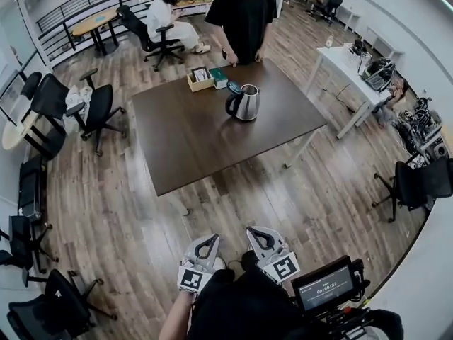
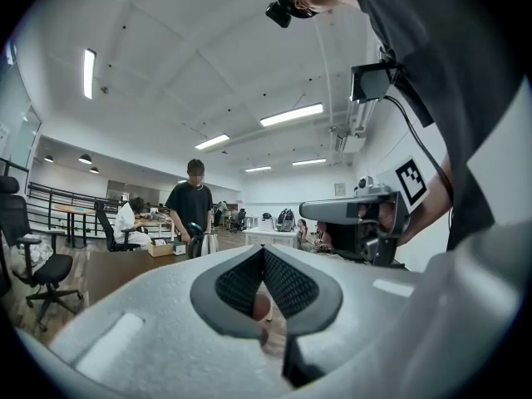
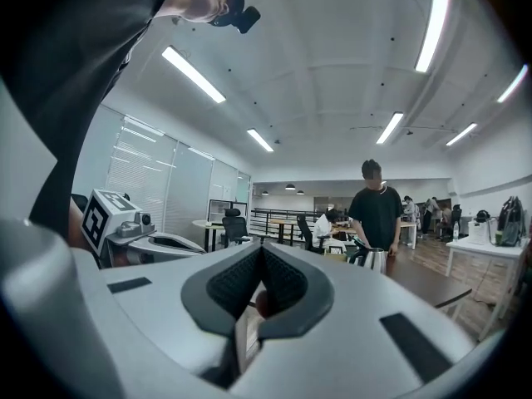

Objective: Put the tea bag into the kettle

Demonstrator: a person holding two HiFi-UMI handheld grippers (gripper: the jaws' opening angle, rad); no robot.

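The left gripper (image 1: 209, 240) and the right gripper (image 1: 257, 235) are both held low against the person's body, well apart from the table (image 1: 191, 144), each with its jaws closed tip to tip on nothing. The kettle (image 1: 245, 103) stands upright on the table's far half, its handle turned to the left, near a small tan box (image 1: 200, 79) and a green box (image 1: 219, 77) at the far edge. No single tea bag can be made out at this size, and a person in black (image 1: 244, 20) stands just behind that edge.

Steel kettle (image 1: 246, 103), black handle at its left, lid tipped open, upright on brown table (image 1: 191, 147), toward far edge.
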